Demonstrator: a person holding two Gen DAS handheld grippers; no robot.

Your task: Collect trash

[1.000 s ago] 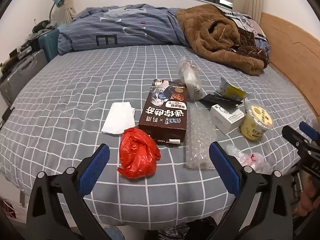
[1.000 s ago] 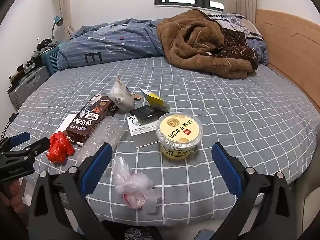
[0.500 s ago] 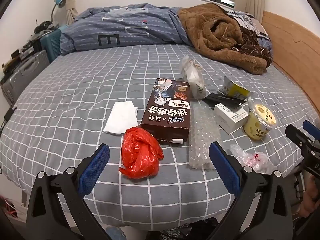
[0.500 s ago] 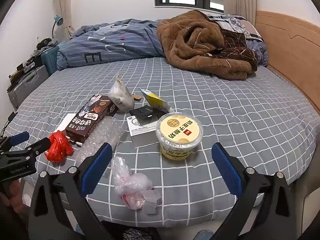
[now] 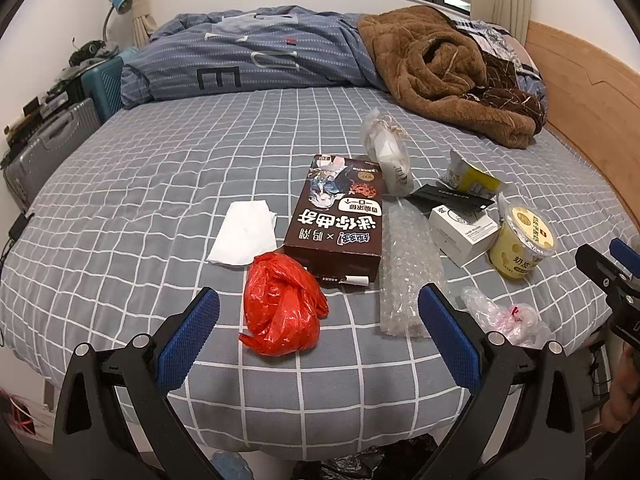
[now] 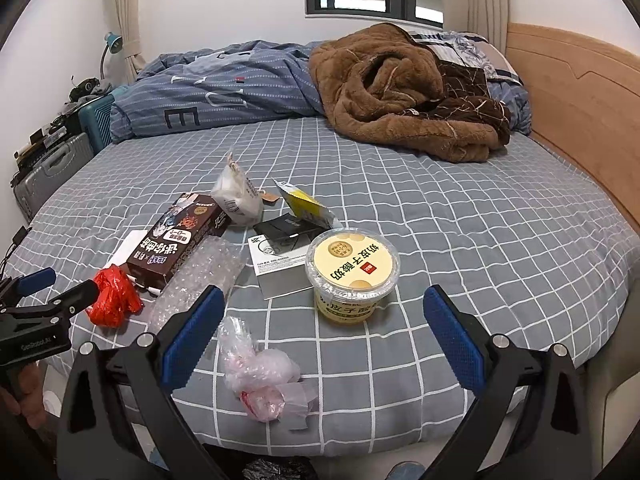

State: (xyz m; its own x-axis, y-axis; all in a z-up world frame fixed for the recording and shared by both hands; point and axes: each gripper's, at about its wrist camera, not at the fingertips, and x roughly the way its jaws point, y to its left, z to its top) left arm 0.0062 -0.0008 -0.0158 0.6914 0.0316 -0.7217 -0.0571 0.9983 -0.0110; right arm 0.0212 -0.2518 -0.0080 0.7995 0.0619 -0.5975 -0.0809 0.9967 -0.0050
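Brown box [image 5: 336, 220] lengthwise, away from gripper [image 5: 318, 320]

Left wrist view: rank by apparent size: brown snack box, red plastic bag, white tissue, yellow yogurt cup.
1. brown snack box
2. red plastic bag, though it lies nearest the camera, which inflates it
3. white tissue
4. yellow yogurt cup

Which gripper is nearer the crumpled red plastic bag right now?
Left. The left gripper is open with the crumpled red plastic bag lying between its fingers. The right gripper is open further along the bed edge, in front of the yellow yogurt cup.
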